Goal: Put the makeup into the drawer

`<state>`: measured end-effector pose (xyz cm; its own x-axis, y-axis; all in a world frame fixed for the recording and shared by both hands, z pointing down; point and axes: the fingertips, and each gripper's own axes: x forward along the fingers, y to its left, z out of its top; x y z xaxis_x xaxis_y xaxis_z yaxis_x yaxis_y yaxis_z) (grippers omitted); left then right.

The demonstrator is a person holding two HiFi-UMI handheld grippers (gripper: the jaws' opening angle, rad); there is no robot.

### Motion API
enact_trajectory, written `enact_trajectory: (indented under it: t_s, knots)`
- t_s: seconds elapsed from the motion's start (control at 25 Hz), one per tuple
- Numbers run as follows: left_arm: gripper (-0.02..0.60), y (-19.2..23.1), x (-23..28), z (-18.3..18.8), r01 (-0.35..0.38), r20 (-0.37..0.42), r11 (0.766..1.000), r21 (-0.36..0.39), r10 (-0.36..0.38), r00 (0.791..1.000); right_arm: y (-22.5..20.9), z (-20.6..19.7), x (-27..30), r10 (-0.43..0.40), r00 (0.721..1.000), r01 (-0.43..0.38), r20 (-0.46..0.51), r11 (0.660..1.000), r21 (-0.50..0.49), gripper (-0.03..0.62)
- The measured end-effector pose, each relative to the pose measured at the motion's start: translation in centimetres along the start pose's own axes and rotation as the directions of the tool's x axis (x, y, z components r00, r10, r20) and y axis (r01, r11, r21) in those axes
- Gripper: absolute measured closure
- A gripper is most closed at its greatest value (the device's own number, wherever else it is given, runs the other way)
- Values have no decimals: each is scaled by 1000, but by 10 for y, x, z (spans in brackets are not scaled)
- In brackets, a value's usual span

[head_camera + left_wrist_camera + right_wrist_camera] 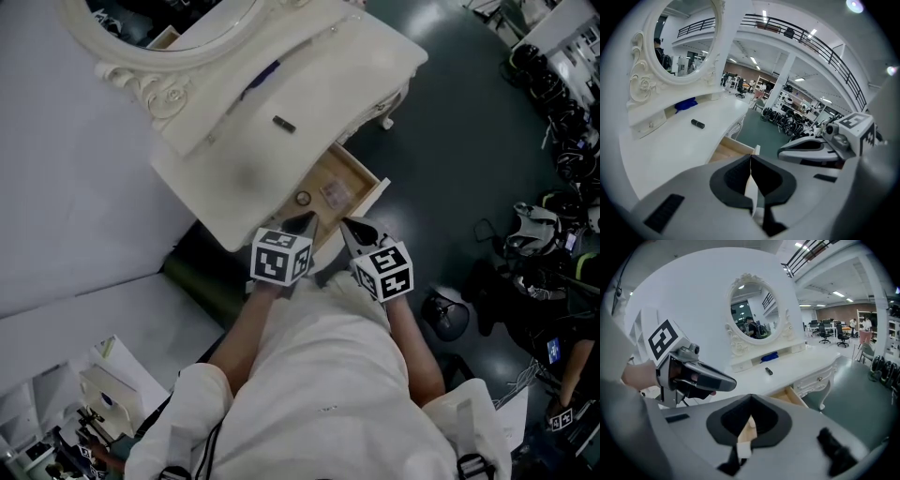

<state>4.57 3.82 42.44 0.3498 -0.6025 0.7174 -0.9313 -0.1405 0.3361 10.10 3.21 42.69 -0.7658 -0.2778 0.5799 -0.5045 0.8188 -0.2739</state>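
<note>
A small dark makeup tube (283, 123) lies on the white vanity top (234, 159), far from both grippers; it also shows in the left gripper view (698, 123) and the right gripper view (768, 371). The wooden drawer (361, 167) stands pulled out, with a small ring-shaped item (303, 198) and a clear packet (335, 194) inside. My left gripper (302, 223) and right gripper (350, 226) hover side by side just above the drawer's near end. Both are shut with nothing between the jaws. The drawer's corner (754, 150) (793, 397) lies ahead of each.
An oval mirror (178, 23) in a carved frame rises at the vanity's back, with a blue item (267, 73) on the shelf under it. On the dark green floor (469, 122) to the right are helmets and gear (534, 230). A cluttered white shelf (103, 389) stands lower left.
</note>
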Motion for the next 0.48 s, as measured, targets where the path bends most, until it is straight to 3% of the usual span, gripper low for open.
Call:
enact_trajectory:
  t_s: [0.48]
  knots:
    - [571,-4,-4,-4,26,-4,999,38,-26,1000,6,-4,-2,-39,999,39,-15,999,-2,580]
